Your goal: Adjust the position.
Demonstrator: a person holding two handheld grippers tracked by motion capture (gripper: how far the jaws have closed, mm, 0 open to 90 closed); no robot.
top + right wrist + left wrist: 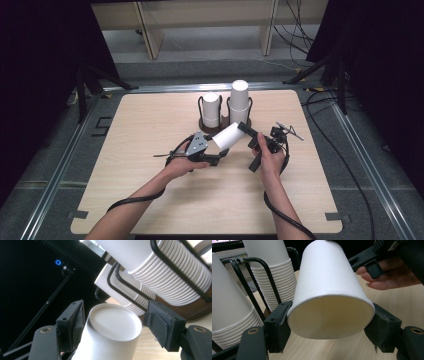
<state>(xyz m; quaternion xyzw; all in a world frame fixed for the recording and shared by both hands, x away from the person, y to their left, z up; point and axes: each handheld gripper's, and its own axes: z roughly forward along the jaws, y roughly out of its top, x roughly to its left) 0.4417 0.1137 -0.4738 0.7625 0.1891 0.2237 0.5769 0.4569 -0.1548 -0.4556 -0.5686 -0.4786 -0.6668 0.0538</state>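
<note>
The left gripper (223,153) pinches the paper cup (228,136) by its rim above the table (150,200), while the right gripper (113,327), jaws loosened around its base, could let it tip.

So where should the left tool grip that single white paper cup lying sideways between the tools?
Grip the white paper cup just behind its rolled rim, the stiffest part, from the open-mouth side, pads on opposite sides. The left tool sits there already; higher up, the thin wall would likely dent.
</note>
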